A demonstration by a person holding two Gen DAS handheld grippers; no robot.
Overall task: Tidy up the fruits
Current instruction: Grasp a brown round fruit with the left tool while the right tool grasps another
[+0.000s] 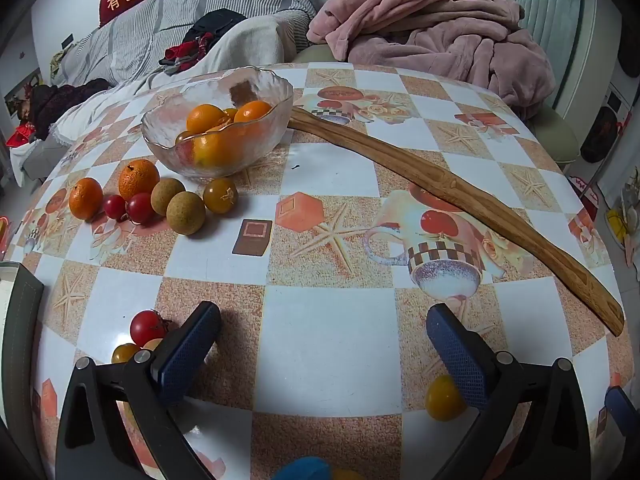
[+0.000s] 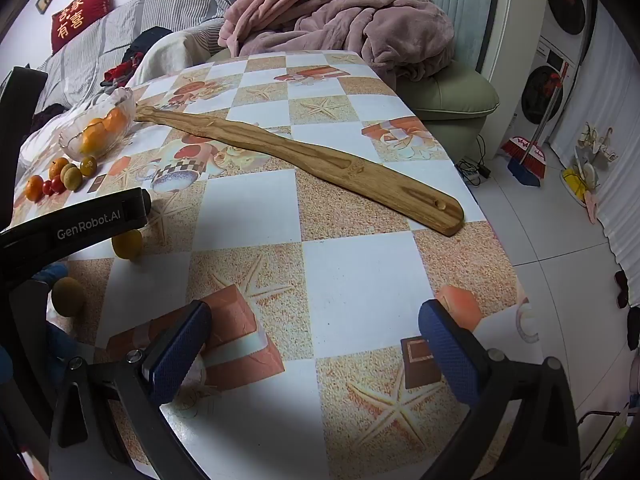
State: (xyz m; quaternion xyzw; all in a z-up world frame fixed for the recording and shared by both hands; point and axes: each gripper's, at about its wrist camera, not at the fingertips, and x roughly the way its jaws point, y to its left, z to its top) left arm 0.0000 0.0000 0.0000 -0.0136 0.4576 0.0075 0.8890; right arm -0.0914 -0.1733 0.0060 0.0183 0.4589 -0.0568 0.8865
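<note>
A glass bowl [image 1: 276, 92] with several oranges [image 1: 205, 118] stands at the far left of the table; it also shows in the right wrist view [image 2: 122, 98]. In front of it lie two oranges [image 1: 138, 179], red cherry tomatoes [image 1: 140, 208], two brown longans [image 1: 186, 213] and a yellow-brown tomato [image 1: 220, 195]. My left gripper [image 1: 322, 344] is open and empty above the table; a red tomato [image 1: 147, 327] lies by its left finger, a yellow tomato [image 1: 442, 398] by its right finger. My right gripper [image 2: 314, 340] is open and empty. A yellow fruit [image 2: 127, 245] and a longan [image 2: 67, 297] lie to its left.
A long wooden stick [image 1: 460, 192] lies diagonally across the table [image 1: 328, 344], also in the right wrist view [image 2: 320, 162]. A pink blanket [image 1: 432, 24] on a green chair and a striped sofa [image 1: 168, 28] stand behind. The table's right edge drops to a tiled floor [image 2: 560, 248].
</note>
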